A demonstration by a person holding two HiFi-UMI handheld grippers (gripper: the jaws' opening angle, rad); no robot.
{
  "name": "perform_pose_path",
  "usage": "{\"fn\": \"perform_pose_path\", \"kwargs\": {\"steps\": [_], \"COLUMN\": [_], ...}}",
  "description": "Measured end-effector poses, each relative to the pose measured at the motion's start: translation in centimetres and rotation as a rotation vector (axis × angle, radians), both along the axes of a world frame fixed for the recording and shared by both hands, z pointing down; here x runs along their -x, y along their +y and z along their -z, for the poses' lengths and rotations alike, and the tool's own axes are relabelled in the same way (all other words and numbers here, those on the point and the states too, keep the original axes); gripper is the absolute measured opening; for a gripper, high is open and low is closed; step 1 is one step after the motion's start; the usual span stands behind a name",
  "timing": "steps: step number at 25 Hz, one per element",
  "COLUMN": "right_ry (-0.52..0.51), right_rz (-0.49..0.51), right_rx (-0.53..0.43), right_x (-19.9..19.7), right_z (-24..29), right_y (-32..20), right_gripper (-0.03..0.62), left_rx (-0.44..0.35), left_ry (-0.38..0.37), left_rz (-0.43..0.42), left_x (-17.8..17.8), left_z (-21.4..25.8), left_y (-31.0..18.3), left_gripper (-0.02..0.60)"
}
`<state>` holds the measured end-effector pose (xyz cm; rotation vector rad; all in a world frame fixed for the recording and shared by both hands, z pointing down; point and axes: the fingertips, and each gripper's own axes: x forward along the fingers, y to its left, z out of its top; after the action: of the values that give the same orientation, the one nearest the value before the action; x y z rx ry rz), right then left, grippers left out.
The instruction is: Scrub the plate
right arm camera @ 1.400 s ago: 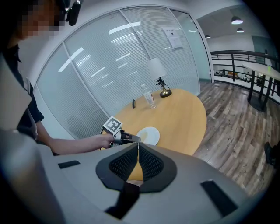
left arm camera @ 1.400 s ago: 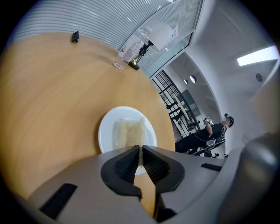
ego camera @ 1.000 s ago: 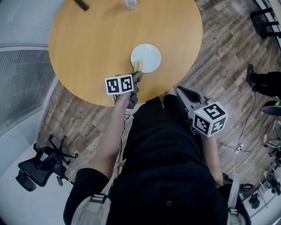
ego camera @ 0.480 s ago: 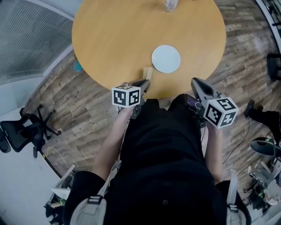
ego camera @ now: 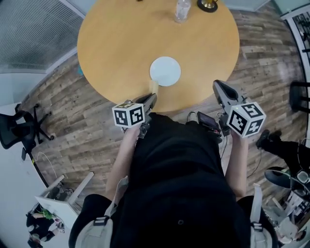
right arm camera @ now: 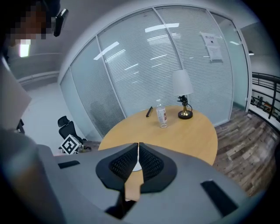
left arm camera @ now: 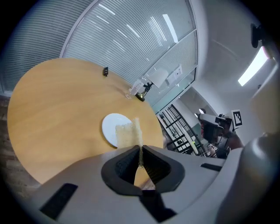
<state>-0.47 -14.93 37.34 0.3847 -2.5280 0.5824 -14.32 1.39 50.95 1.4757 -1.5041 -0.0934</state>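
A small white plate (ego camera: 165, 71) lies on the round wooden table (ego camera: 116, 43) near its front edge; the left gripper view shows the plate (left arm camera: 113, 125) too. My left gripper (ego camera: 150, 99) is shut on a pale yellow sponge (ego camera: 153, 87), held just short of the plate's near rim. The sponge (left arm camera: 127, 133) sticks up from the closed jaws in the left gripper view. My right gripper (ego camera: 216, 86) hovers off the table's front right edge, its jaws shut with nothing between them. A sliver of the plate (right arm camera: 136, 166) shows behind the right jaws.
At the table's far side stand a clear water bottle (ego camera: 181, 10) and a lamp with a brass base (ego camera: 207, 5); the lamp (right arm camera: 183, 94) and a dark pen-like object (right arm camera: 149, 111) show in the right gripper view. Glass walls with blinds surround the table. An office chair (ego camera: 19, 130) stands at left.
The head view has shifted. My left gripper with the sponge came off the plate's near rim and now sits just short of it. My right gripper has risen beside the table edge.
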Motion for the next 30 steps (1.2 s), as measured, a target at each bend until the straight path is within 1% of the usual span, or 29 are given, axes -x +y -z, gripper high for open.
{"fn": "perform_pose_path", "kwargs": {"steps": [2,4,6,8,10,12,15,18,21,24,26,28,30], "right_ry": [-0.004,-0.011,-0.025,-0.038,-0.045,-0.045,-0.044,-0.041,-0.047,-0.059,-0.067,-0.087,-0.108], "right_rz": [0.006,-0.005,-0.025,-0.038,-0.031,-0.003,0.051,0.120,0.205,0.325,0.399,0.444,0.463], "right_rx": [-0.005,0.000,0.013,0.029,0.045,0.065,0.093,0.107,0.124,0.157,0.173,0.171,0.166], "right_x": [-2.8,-5.9,-9.2,-12.8,-16.0,-18.7,-21.0,-21.1,-19.6,-17.1,-15.5,-13.8,-12.1], "right_z": [0.0,-0.2,-0.6,-1.0,-1.4,-1.7,-2.0,-2.4,-2.8,-3.0,-2.9,-2.3,-1.6], "right_y": [-1.0,-2.2,-3.5,-4.8,-5.8,-6.3,-7.0,-7.2,-5.8,-2.4,0.2,2.2,3.8], "right_gripper": [0.020,0.018,0.020,0.020,0.020,0.020,0.020,0.020,0.020,0.018,0.018,0.017,0.017], "left_rx": [-0.018,-0.031,-0.047,-0.074,-0.106,-0.131,-0.157,-0.167,-0.171,-0.188,-0.200,-0.210,-0.215], "left_ry": [0.001,-0.008,-0.044,-0.082,-0.101,-0.103,-0.102,-0.112,-0.124,-0.133,-0.139,-0.151,-0.164], "left_rz": [-0.012,-0.056,-0.103,-0.121,-0.100,-0.059,-0.001,0.051,0.113,0.181,0.212,0.226,0.228], "left_x": [-2.9,-6.2,-9.6,-12.8,-15.5,-17.9,-20.9,-22.6,-22.8,-21.9,-21.2,-20.2,-19.2], "left_z": [0.7,1.6,2.9,4.3,5.6,6.7,8.1,9.0,9.2,9.8,10.2,10.5,10.7], "left_y": [-2.1,-4.3,-6.1,-7.6,-8.9,-9.5,-9.2,-7.7,-5.3,-2.5,-0.5,1.4,3.2], "left_gripper": [0.028,0.028,0.028,0.028,0.028,0.028,0.028,0.028,0.028,0.028,0.028,0.028,0.028]}}
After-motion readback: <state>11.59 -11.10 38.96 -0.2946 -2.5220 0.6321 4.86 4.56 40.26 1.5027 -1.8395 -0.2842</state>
